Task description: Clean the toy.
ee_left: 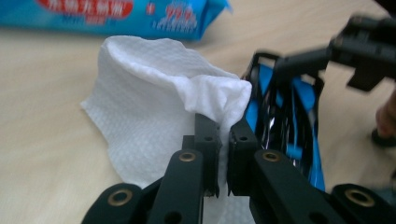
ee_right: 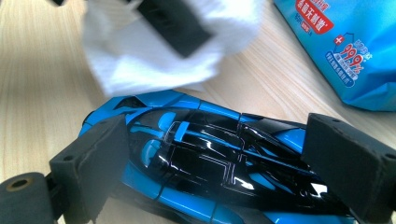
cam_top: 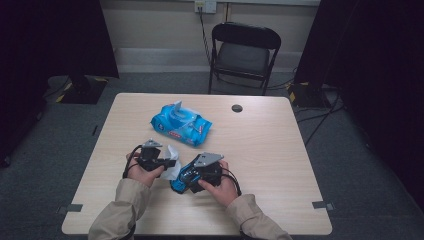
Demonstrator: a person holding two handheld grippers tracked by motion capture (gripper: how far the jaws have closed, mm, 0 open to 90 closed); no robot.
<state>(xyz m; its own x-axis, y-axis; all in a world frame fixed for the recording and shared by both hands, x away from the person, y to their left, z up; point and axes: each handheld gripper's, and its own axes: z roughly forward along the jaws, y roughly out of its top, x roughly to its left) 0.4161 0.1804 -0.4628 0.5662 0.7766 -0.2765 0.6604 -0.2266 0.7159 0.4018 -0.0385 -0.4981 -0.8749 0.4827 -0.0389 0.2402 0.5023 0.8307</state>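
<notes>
A: Where's the toy car?
B: Near edge of the table, between both hands. Right gripper clamps it across its width, pads on both flanks.
A: Which way does it point?
B: In the high view the long axis runs diagonally, from near-left up toward far-right. Can't tell nose from tail there. The right gripper view shows the black canopy and blue body lengthwise between the pads.
A: Left gripper?
B: Closed on a white wipe, a pinched fold between the tips. The wipe sits just beside the car.
A: Anything else?
B: The blue wipe pack lies farther back mid-table, flap up. Its print is readable in the gripper views, a blur from above.
</notes>
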